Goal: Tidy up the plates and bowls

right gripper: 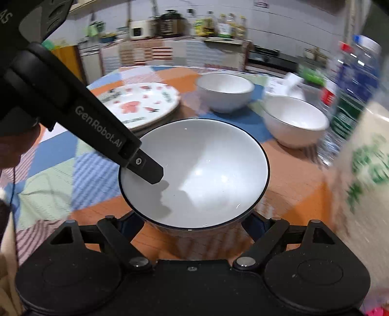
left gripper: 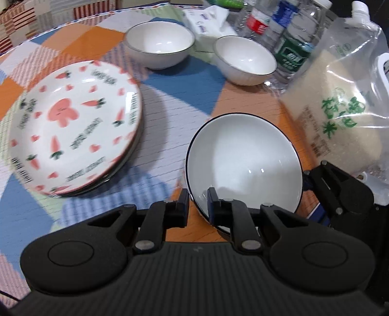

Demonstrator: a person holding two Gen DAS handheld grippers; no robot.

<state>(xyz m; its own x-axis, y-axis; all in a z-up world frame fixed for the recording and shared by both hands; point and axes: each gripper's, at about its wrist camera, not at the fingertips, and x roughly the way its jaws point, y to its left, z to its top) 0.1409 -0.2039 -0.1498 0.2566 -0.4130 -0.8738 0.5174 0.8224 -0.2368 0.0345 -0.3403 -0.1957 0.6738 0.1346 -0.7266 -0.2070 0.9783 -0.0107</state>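
Observation:
My left gripper (left gripper: 198,203) is shut on the near rim of a white bowl with a dark rim (left gripper: 245,158). The bowl is tilted above the table. In the right wrist view the same bowl (right gripper: 201,170) sits between my right gripper's (right gripper: 194,223) wide-open fingers, which flank its base; the left gripper's finger (right gripper: 148,170) reaches into it. Two more white bowls (left gripper: 160,43) (left gripper: 245,60) stand further back. A stack of carrot-pattern plates (left gripper: 73,126) lies at the left.
A clear bag of rice (left gripper: 340,116) and several water bottles (left gripper: 294,48) stand at the right. A white tissue pack (left gripper: 209,19) lies behind the bowls. The table has a patchwork cloth (left gripper: 170,104). A kitchen counter (right gripper: 182,48) runs behind.

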